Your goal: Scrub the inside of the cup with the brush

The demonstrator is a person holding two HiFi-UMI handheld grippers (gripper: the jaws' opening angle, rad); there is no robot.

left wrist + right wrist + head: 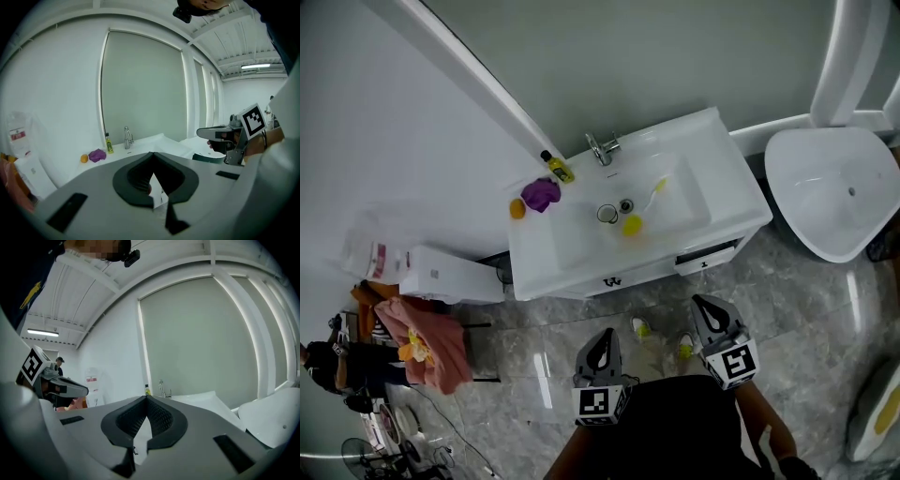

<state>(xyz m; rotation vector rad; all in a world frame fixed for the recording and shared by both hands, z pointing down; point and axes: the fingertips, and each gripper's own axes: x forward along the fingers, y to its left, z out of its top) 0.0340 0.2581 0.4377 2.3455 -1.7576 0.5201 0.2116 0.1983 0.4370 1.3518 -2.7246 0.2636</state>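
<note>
Head view, looking steeply down: white bench [741, 187] against the wall, with the cup [607, 214] seen as a dark ring in the basin [577, 242] and the yellow-handled brush [657, 188] lying just behind it. Round yellow piece [632, 225] right beside the cup, contact not clear. Behind the basin a faucet [602, 147], then a yellow bottle [557, 169], purple cloth [541, 194] and orange ball [517, 208] along the left rim. White bathtub [825, 187] to the right. Low in frame, over the grey marble floor [534, 347] and well apart from the bench, left hand-held gripper [602, 339] and right hand-held gripper [705, 307], each bearing a black-and-white square marker, both aimed towards the bench. Left gripper view: jaws pressed together, gripping nothing. Bottle, faucet, cloth and ball in a row beyond, the basin's contents hidden behind the rim, the other hand-held gripper at the right. White bag [18, 136] with a red label, print too small to read. Right gripper view: jaws likewise closed and empty, only the faucet and bottle showing above them, and a distant person [59, 363] at the left.
</note>
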